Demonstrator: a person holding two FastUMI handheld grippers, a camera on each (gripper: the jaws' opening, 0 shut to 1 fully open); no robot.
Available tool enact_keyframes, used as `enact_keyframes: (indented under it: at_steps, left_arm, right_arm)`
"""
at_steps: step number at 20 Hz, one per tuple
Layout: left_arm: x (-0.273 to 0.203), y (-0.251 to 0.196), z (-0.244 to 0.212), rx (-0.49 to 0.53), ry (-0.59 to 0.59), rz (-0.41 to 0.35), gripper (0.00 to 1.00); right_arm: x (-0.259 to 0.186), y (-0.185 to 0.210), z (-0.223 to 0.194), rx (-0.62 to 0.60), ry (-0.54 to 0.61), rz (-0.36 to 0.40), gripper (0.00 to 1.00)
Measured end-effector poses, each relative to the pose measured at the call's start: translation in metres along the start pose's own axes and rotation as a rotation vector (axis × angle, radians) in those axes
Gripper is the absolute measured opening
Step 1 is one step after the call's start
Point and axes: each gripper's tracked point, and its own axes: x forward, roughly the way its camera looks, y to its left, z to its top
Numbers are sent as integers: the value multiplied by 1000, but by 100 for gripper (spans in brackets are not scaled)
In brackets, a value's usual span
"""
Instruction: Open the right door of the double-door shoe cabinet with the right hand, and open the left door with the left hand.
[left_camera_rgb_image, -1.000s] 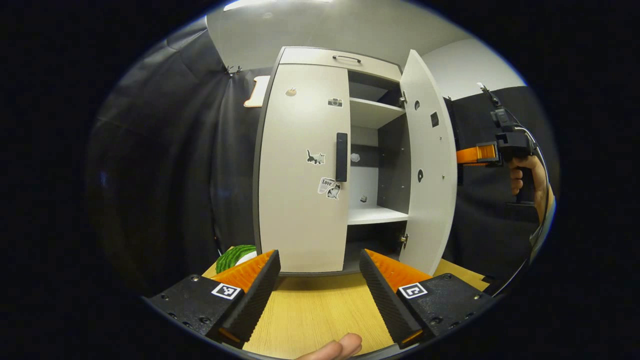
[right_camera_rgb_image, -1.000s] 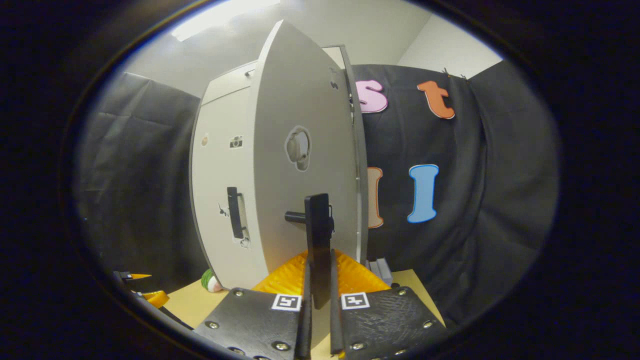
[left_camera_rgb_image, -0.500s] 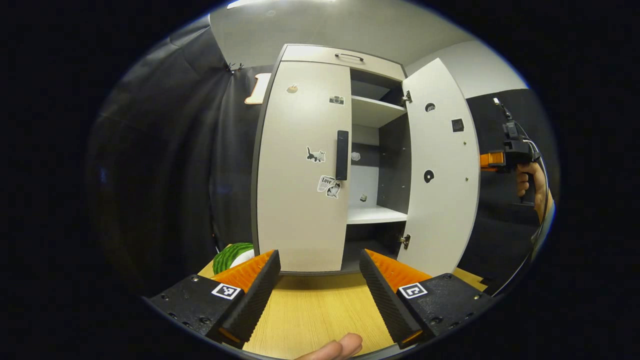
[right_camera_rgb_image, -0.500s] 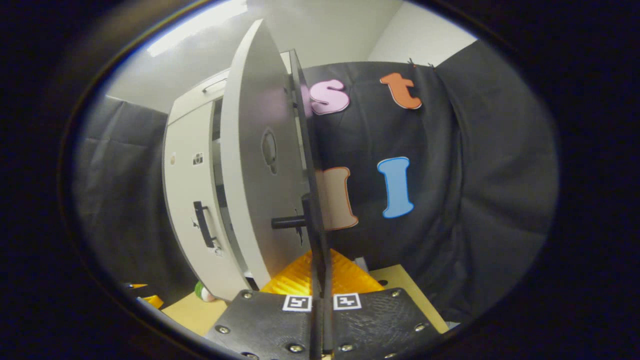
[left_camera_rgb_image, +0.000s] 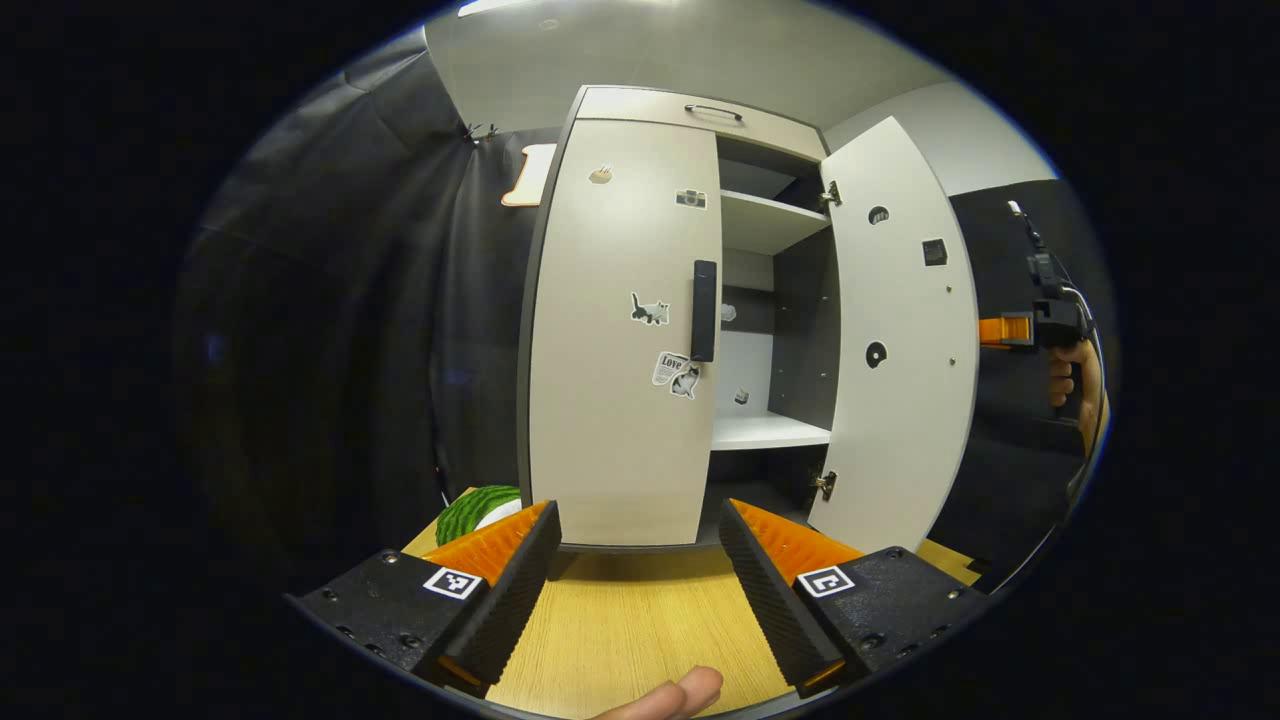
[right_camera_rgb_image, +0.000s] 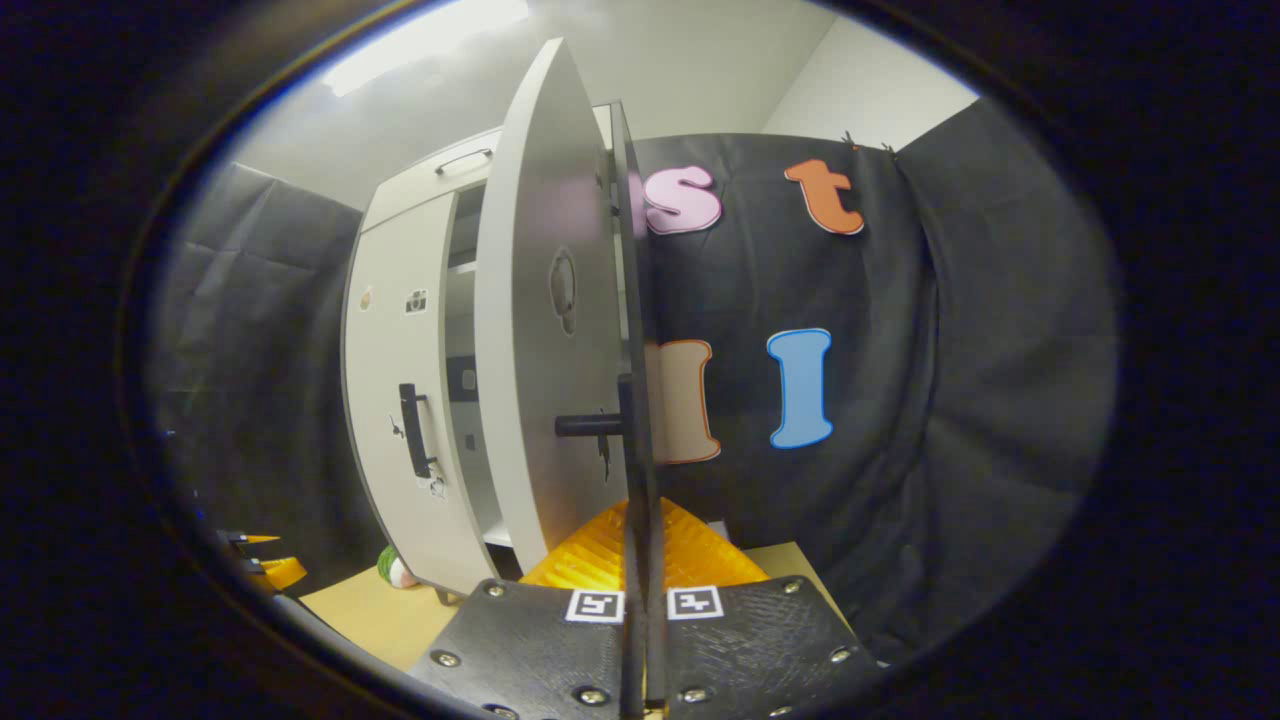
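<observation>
The white shoe cabinet stands on the wooden table (left_camera_rgb_image: 620, 630). Its left door (left_camera_rgb_image: 620, 330) is closed, with a black vertical handle (left_camera_rgb_image: 703, 310) at its right edge. My left gripper (left_camera_rgb_image: 635, 585) is open, low in front of that door and well short of it, nothing between its fingers. The right door (left_camera_rgb_image: 900, 340) is swung wide open. In the right gripper view this right door (right_camera_rgb_image: 545, 330) is seen nearly edge-on, and my right gripper (right_camera_rgb_image: 641, 560) is shut on its black handle (right_camera_rgb_image: 640, 470). The right gripper (left_camera_rgb_image: 1000, 330) also shows far right, held by a hand (left_camera_rgb_image: 1075, 385).
White shelves (left_camera_rgb_image: 765, 430) show inside the open half. A drawer with a handle (left_camera_rgb_image: 712, 110) tops the cabinet. A green-and-white ball (left_camera_rgb_image: 475, 510) lies on the table left of the cabinet. A fingertip (left_camera_rgb_image: 670, 692) shows at the table's near edge. Black cloth walls surround the cabinet.
The right door has swung farther open, with the right gripper moving outward on its handle. The left gripper stays open; the cabinet drifts slightly right in its view.
</observation>
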Motion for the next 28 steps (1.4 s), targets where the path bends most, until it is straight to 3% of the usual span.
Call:
enact_keyframes:
  at_steps: [6, 9, 14, 16, 23, 26, 28]
  left_arm:
    - [22, -1, 25, -26, 2, -6, 99]
    - [33, -6, 43, 12, -23, -14, 99]
    - [62, -22, 66, 28, -31, -30, 98]
    - [83, -25, 79, 29, -45, -20, 98]
    - [166, -69, 126, 11, -83, -89, 98]
    - [201, -70, 142, 17, -115, -43, 98]
    - [223, -73, 142, 38, -111, -31, 95]
  right_arm:
    - [0, -5, 1, -76, -33, -39, 2]
    - [-2, -20, 10, -105, -82, -126, 7]
    - [-71, -15, -3, -34, -170, -165, 94]
    - [-93, -4, -14, -14, -197, -163, 99]
    - [-145, 34, -87, 35, -167, -185, 100]
    - [-157, 44, -112, 79, -150, -185, 96]
    - [-166, 46, -119, 109, -152, -183, 100]
